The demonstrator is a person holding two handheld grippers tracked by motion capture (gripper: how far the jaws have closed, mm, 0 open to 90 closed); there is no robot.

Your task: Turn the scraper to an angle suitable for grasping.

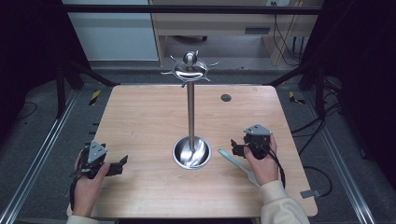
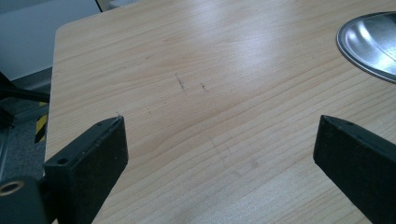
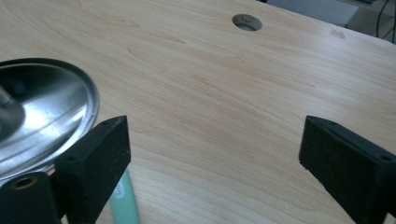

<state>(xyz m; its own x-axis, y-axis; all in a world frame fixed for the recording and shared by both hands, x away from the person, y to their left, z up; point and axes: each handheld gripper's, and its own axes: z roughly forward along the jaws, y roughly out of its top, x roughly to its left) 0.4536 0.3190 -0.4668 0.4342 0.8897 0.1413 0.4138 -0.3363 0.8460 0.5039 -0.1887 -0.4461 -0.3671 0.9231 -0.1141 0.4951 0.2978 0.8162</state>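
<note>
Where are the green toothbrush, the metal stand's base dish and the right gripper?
green toothbrush [image 1: 232, 159]: high view, on its handle.
base dish [image 1: 201, 158]: high view, on the dish's inner wall.
right gripper [image 1: 235, 146]: high view, between its open jaw tips.

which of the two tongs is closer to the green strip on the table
The right tongs: the pale green strip lies just beside them, right of the steel stand's base. The left tongs are across that base.
</note>
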